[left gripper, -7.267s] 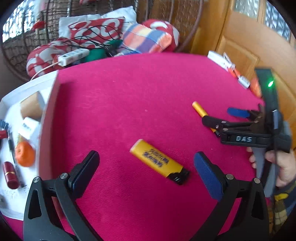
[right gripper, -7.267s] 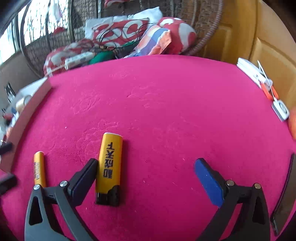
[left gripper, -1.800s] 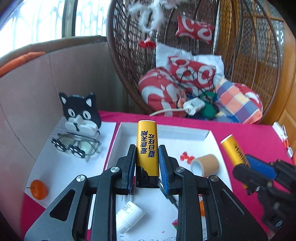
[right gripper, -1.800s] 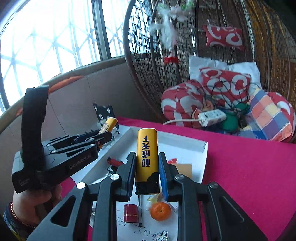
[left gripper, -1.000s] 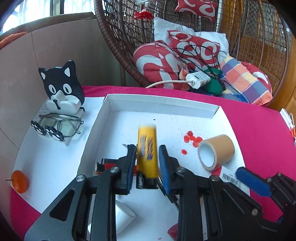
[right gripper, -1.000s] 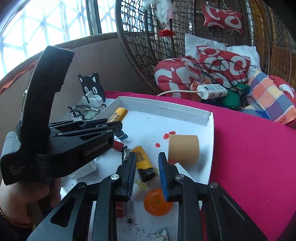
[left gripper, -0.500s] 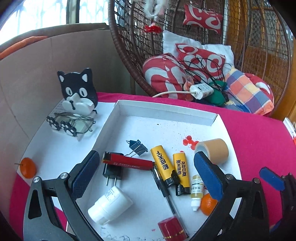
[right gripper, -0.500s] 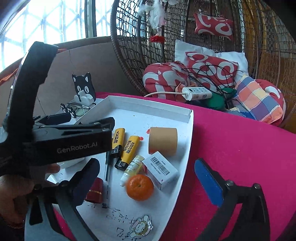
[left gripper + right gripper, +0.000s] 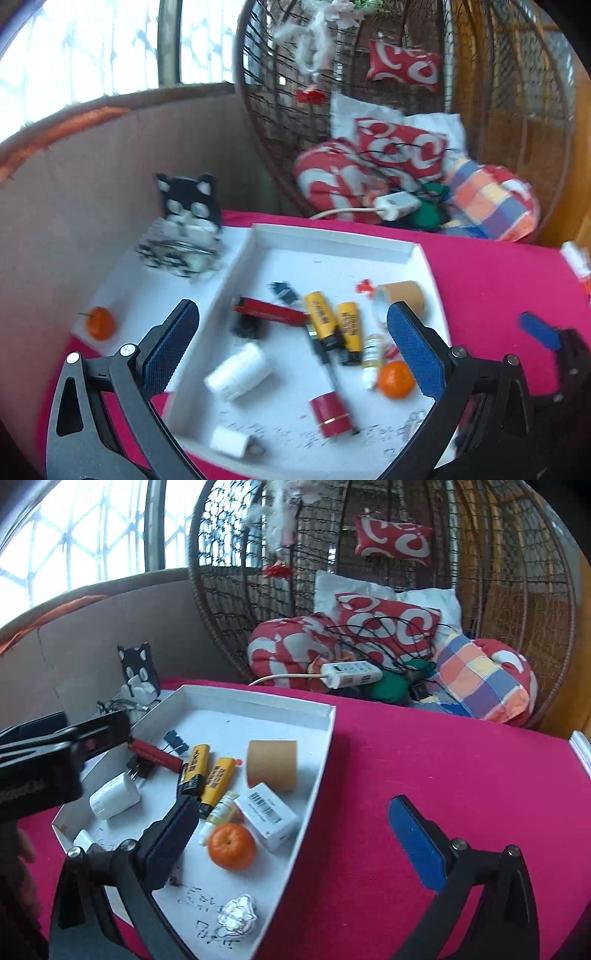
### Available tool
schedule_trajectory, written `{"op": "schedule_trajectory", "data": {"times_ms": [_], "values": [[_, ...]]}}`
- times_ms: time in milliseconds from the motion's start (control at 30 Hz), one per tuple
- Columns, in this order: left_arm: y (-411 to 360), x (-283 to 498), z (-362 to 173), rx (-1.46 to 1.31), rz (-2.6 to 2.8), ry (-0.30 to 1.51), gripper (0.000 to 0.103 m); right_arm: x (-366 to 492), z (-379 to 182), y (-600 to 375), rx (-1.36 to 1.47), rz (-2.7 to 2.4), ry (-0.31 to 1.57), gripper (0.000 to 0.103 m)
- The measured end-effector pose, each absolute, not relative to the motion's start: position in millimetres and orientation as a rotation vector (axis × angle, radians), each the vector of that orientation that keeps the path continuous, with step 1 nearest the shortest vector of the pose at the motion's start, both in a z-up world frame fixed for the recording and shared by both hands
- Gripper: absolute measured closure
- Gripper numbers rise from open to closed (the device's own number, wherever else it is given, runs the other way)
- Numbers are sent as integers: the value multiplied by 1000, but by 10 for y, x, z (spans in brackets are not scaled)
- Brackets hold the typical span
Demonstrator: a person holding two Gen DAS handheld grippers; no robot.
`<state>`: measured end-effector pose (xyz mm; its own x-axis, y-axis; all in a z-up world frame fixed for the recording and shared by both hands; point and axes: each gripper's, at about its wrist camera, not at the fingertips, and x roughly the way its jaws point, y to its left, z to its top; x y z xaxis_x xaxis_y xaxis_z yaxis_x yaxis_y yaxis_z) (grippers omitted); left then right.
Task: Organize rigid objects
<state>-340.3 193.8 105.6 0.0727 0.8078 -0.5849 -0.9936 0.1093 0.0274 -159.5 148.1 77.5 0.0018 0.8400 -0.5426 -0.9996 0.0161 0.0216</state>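
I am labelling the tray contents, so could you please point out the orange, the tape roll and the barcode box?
orange (image 9: 232, 846), right wrist view, middle of its peel.
tape roll (image 9: 272, 764), right wrist view, outer side.
barcode box (image 9: 266, 819), right wrist view, top face.

Beyond my fingers I see a wicker chair (image 9: 369, 554) heaped with cushions (image 9: 388, 627). A cat figurine (image 9: 190, 203) stands far left of them.

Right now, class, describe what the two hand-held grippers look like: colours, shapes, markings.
Each hand-held gripper, left and right, has black angled plastic arms with silver pivot screws and two flat fingers faced with blue textured pads. The left one's black body carries blurred white lettering.
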Motion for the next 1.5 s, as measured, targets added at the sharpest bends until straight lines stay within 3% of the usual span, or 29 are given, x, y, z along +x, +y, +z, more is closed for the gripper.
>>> {"op": "schedule_trajectory", "data": {"times_ms": [400,1067,1500], "values": [[1331,-3550,1465,-425,1438,342,0,-1313,1064,1088,-314,1461,382,0],[546,-3628,1862,-259,1454,288,0,-612,1596,227,-1,1428,331,0],[169,-3721,1956,-312,1407,242,0,-325,1679,-390,114,1476,310,0]]}}
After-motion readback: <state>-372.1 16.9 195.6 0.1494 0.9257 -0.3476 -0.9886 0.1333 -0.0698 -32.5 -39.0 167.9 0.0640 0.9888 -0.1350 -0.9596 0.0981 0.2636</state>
